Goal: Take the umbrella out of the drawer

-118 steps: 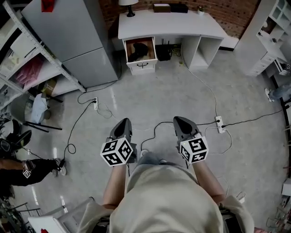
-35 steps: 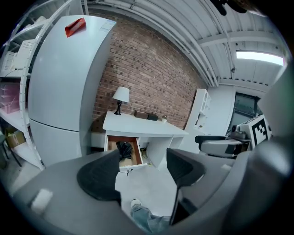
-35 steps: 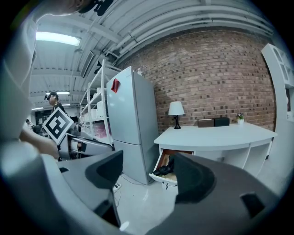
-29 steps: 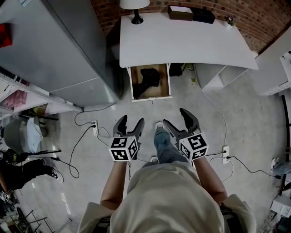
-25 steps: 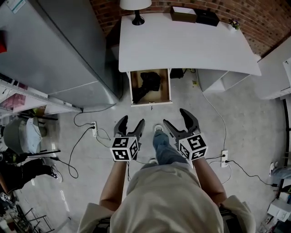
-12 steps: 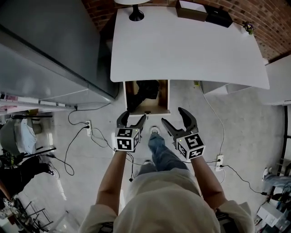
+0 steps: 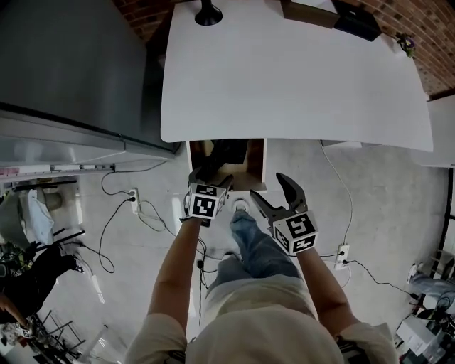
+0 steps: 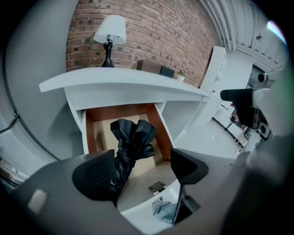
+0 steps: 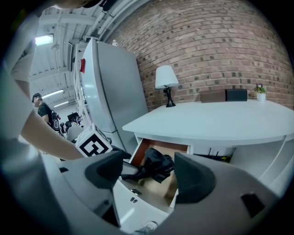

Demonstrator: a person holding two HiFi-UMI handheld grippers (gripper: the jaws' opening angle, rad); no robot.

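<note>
A black folded umbrella (image 8: pixel 134 140) lies lengthwise in the open wooden drawer (image 8: pixel 159 125) under the white desk (image 7: pixel 298 78). From the head view the umbrella (image 7: pixel 225 151) shows as a dark bundle half under the desk's edge. My left gripper (image 8: pixel 140 172) hangs over the drawer's front (image 7: pixel 245 186), jaws opening, with the umbrella's near end low between them beside the left pad and not pressed. In the head view the left gripper (image 7: pixel 210 178) reaches in. My right gripper (image 7: pixel 268 188) stands open, outside and to the right, facing the umbrella (image 9: pixel 158 166).
A lamp (image 8: pixel 109 34) and dark boxes (image 7: pixel 355 20) stand on the desk. A grey cabinet (image 7: pixel 64 64) is close on the left. Cables and a power strip (image 7: pixel 133 195) lie on the floor. The person's leg and shoe (image 7: pixel 242 207) are between the grippers. A small metal piece (image 8: pixel 157 187) lies in the drawer.
Both grippers came forward and down toward the drawer. The left one went from the floor in front to over the drawer's front, and its jaws spread wider.
</note>
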